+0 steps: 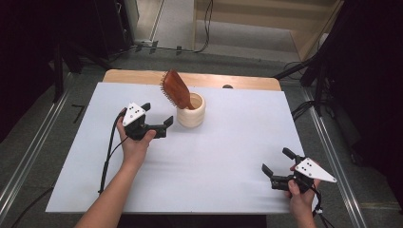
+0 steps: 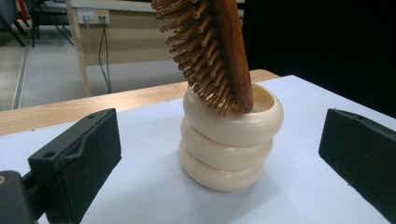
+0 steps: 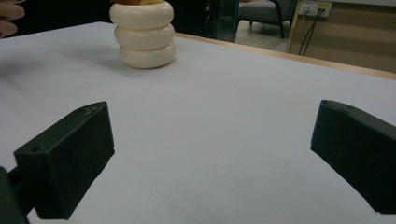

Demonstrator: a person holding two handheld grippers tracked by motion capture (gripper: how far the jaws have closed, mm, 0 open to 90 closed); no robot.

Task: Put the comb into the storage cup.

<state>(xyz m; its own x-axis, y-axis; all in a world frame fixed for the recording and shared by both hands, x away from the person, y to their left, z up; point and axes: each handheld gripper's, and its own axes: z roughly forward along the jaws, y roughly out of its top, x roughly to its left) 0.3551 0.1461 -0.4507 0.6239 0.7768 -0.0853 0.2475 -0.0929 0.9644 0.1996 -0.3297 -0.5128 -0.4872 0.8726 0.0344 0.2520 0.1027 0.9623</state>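
Left gripper (image 1: pixel 158 115) sits wide open, empty, just left of the holder (image 1: pixel 191 110) with the hairbrush (image 1: pixel 177 89); right gripper (image 1: pixel 277 162) is open too, empty, near right.

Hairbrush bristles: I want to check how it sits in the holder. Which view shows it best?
The left gripper view: the hairbrush is close, bristles clear, handle down in the cream holder. The high view shows it small and leaning. The right gripper view crops it at the holder's rim.

Wooden hairbrush (image 2: pixel 219 51) tilted in cream ringed holder (image 2: pixel 231 144), between wide-apart jaws.
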